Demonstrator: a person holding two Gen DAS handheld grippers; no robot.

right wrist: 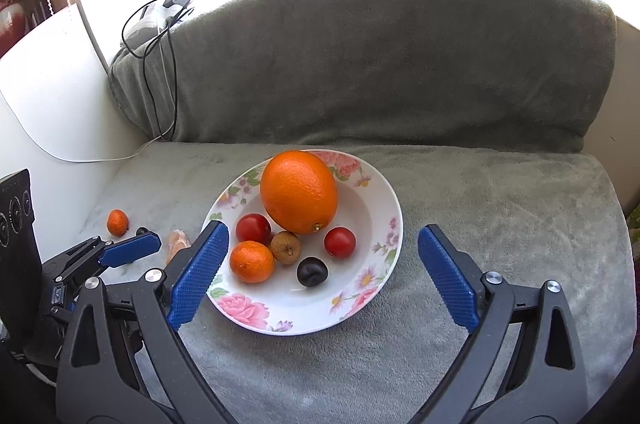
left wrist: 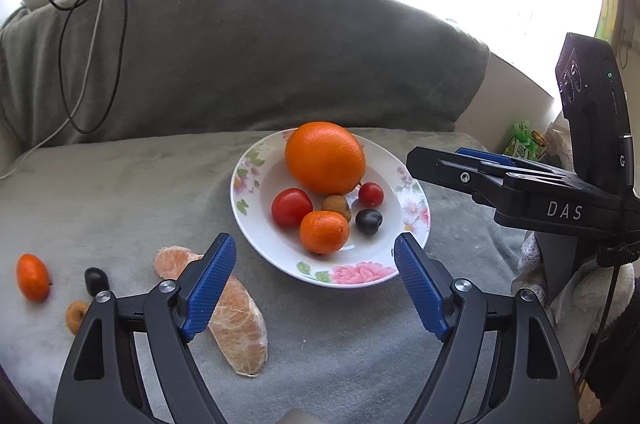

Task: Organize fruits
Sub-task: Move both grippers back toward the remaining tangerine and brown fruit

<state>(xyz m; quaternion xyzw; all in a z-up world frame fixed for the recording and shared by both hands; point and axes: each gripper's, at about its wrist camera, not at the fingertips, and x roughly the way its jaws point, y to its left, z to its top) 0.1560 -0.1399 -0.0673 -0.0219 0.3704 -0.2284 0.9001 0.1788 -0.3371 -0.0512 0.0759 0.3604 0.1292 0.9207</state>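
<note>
- The white floral-rimmed ceramic plate (right wrist: 384, 224) sat on the grey fleece-covered couch seat (right wrist: 500, 208), evidently serving as the collecting spot. It already held a large round orange (right wrist: 299, 190), a small mandarin (right wrist: 252, 261), two red cherry tomatoes (right wrist: 253, 228), a brown wrinkled longan (right wrist: 285, 247) and a dark plum-like fruit (right wrist: 312, 271).
- Still loose on the fleece to the left lay a small oval kumquat (left wrist: 33, 277), a dark little fruit (left wrist: 96, 280), a tan shrivelled fruit (left wrist: 76, 316) and two peeled citrus segments (left wrist: 240, 328), probably next to go.
- The left gripper (left wrist: 314, 288) hovered low near the segments, its blue fingers wide apart and holding nothing.
- The right gripper (right wrist: 322, 272) hung before the plate, its fingers likewise spread and empty, seemingly waiting.
</note>
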